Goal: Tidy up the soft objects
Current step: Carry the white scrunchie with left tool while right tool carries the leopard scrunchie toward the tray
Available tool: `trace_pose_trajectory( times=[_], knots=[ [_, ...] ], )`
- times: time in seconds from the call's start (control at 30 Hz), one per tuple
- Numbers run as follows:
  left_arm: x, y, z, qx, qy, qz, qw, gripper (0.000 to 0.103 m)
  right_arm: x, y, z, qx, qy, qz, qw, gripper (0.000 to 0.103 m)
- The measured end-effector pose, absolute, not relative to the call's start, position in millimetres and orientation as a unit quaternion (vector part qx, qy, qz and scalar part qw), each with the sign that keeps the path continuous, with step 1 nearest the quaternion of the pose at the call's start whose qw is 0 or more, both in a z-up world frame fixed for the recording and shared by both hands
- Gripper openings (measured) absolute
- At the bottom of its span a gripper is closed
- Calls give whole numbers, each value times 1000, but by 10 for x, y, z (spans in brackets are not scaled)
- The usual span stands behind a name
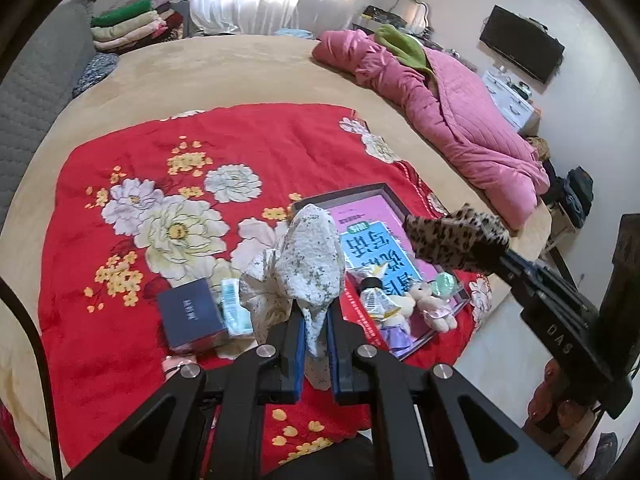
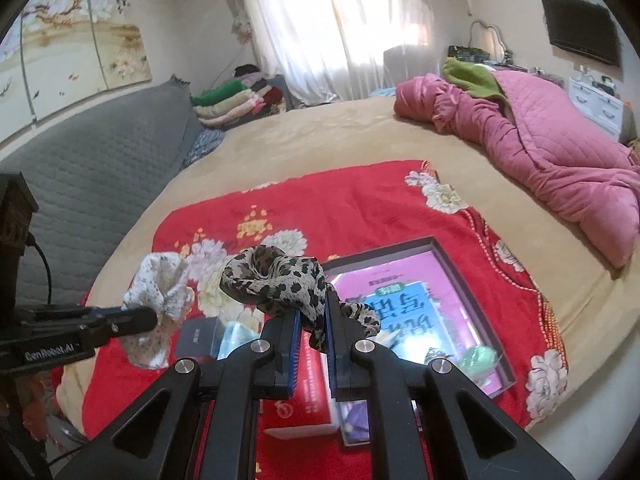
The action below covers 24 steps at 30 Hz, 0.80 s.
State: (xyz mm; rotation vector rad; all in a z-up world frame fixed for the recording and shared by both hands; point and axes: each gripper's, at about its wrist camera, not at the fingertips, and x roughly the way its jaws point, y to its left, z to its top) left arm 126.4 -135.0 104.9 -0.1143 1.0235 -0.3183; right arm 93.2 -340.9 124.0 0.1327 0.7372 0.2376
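Two grippers over a bed, both mine. My left gripper (image 1: 316, 316) has its jaws pressed together on a white floral cloth (image 1: 308, 256), which bunches up above the fingertips & hangs clear of the bed. My right gripper (image 2: 312, 322) pinches a leopard-print scarf (image 2: 276, 280) the same way; its loops stand up in front of the jaws, off the bed.

Below both lies a red blanket w/ big white flowers (image 1: 160, 200), spread on a tan bedcover (image 1: 240, 72). On the blanket, under my right gripper, sits a shallow tray (image 1: 344, 196) w/ a pink & blue book (image 1: 376, 240) in it. At the tray's near end: a small plush bear (image 1: 430, 300), a green round thing (image 1: 444, 284) & a small bottle (image 1: 376, 300). Left of the cloth, a dark blue box (image 1: 192, 316) w/ a pale blue packet (image 1: 236, 308) just beside it.

Far side of the bed: a pink quilt (image 1: 452, 120) in a heap, green cloth (image 1: 404, 44) on top. Folded blankets (image 1: 132, 24) stacked in the far left corner.
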Motion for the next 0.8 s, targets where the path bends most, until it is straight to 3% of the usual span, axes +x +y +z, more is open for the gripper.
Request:
trace_pose_trajectory(
  times=[0.5,0.8],
  knots=[
    [1453,-1827,1149,-29,482,-182,857,10,968,-4033,1499,87,336,72,935,10],
    [1571,-2326,895,0,506,-215,835,10,1066,-4414,1338,95,350,38,931,10]
  ],
)
